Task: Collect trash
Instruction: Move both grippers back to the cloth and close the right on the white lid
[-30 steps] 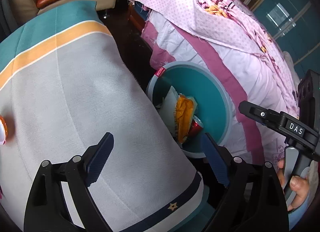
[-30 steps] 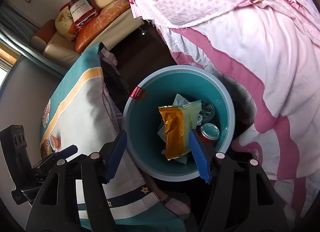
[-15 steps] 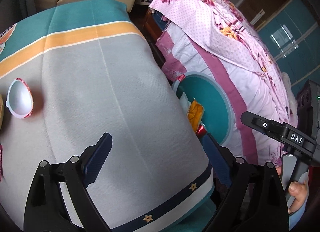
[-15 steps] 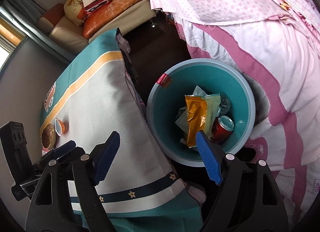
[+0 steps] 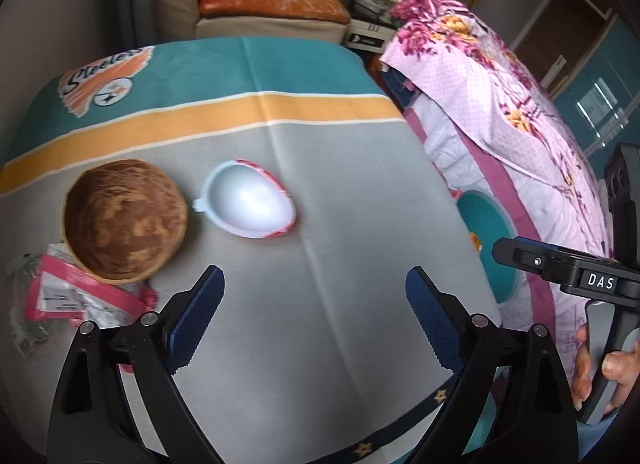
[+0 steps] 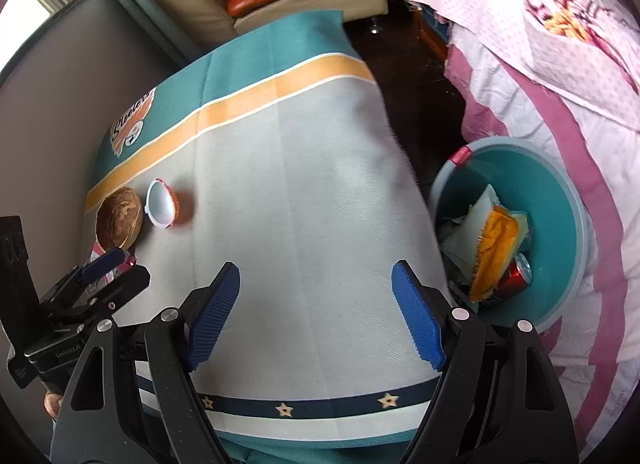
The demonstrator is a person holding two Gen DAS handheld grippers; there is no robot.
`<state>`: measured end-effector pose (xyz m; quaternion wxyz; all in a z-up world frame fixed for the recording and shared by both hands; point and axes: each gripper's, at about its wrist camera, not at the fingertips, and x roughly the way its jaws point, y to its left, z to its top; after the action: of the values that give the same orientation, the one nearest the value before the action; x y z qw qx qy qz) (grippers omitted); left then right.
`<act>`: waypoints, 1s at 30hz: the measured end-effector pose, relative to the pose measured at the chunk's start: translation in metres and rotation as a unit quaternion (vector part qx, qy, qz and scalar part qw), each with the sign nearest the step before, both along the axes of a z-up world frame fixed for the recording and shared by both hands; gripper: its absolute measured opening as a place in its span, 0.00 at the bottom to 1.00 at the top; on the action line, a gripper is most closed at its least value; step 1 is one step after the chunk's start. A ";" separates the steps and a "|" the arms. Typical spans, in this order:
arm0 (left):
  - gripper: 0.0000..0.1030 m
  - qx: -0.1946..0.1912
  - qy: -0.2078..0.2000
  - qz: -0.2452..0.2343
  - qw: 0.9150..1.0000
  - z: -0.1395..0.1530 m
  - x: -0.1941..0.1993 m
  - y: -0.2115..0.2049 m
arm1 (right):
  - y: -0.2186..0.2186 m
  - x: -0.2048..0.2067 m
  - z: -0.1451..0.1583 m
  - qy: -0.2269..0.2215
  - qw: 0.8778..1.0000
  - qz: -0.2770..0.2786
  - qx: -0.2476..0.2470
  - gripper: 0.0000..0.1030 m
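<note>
Cloth-covered table [image 5: 340,264], wooden bowl [image 5: 124,224], plastic shell [image 5: 252,204], wrappers [image 5: 68,300]

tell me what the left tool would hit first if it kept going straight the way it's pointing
Probably the bare tablecloth first. The open left tool holds nothing; beyond that lies the white egg-shaped shell, slightly left. Depth is unclear.

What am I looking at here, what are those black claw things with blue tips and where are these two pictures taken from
Those are two hand-held grippers, one per hand, each with a fisheye camera looking along its fingers. One picture is from the left gripper, the other from the right gripper. Both are open and hold nothing. On the cloth-covered table lie a brown bowl, an empty white cup with a red rim and a pink wrapper. Beside the table stands a teal bin with trash inside, including a yellow packet and a red can.
</note>
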<state>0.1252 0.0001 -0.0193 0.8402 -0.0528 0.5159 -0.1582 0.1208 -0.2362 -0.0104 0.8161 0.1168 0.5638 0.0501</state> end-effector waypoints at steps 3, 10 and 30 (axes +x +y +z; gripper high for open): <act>0.90 0.014 -0.010 0.029 0.999 0.005 0.005 0.036 | 0.036 0.016 -0.004 0.010 0.999 0.037 -0.011 0.72; 0.90 0.031 -0.017 0.090 0.995 0.008 0.021 0.109 | 0.111 0.054 -0.017 0.027 0.993 0.108 -0.039 0.72; 0.89 0.009 0.028 0.115 0.993 -0.028 0.054 0.153 | 0.170 0.106 -0.064 0.049 0.985 0.154 -0.053 0.17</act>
<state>0.1790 0.1526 -0.0472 0.8387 -0.1083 0.5310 -0.0543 0.2266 -0.0662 -0.0741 0.7752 -0.0128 0.6160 0.1394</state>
